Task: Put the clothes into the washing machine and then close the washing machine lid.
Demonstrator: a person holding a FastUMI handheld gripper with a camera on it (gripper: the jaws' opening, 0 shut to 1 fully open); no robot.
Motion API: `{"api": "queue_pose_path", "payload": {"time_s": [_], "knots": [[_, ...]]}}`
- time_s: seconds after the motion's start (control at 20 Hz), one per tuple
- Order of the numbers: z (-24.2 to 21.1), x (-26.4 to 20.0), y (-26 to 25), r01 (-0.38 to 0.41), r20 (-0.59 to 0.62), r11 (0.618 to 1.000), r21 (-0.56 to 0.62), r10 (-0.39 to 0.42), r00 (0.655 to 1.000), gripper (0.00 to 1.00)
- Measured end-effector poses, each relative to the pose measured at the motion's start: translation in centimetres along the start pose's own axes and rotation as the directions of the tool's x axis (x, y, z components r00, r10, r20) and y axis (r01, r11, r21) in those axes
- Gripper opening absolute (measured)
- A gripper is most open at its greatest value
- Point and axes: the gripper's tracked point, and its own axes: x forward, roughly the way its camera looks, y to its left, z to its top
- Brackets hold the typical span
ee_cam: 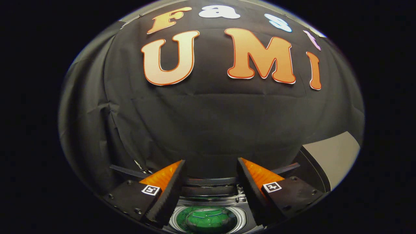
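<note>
The gripper [211,169] hung with its fingers spread wide and nothing between them, pointed toward the black cloth wall [208,123]. Below the gap between the fingers lay the washing machine [242,213], its round drum opening uncovered, and green clothes [209,221] sat inside the drum.

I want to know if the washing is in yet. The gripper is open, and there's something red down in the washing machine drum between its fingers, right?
Not quite. The gripper view shows the gripper open, but the clothing in the washing machine drum between its fingers is green, not red.
</note>
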Motion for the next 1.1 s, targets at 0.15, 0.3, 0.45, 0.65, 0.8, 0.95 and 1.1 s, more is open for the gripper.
{"api": "queue_pose_path", "payload": {"time_s": [0.15, 0.3, 0.45, 0.65, 0.8, 0.95, 1.1], "knots": [[-1.1, -2.0, 0.0, -0.003, 0.037, 1.0, -0.004, 0.003, 0.999, 0.99], [-2.5, -3.8, 0.2, -0.001, 0.089, 1.0, -0.009, 0.001, 0.996, 0.99], [-4.0, -5.6, 0.2, -0.01, 0.16, 1.0, -0.006, 0.011, 0.987, 0.99], [-6.1, -7.3, 0.3, -0.039, 0.226, 0.999, -0.016, 0.042, 0.973, 0.98], [-7.6, -8.0, 0.3, -0.051, 0.242, 0.999, -0.017, 0.054, 0.969, 0.99], [-10.9, -7.3, -0.4, -0.021, 0.174, 1.0, 0.0, 0.02, 0.985, 0.99], [-16.5, -5.4, -0.7, -0.037, 0.055, 0.998, 0.059, 0.033, 0.998, 0.99]]}}
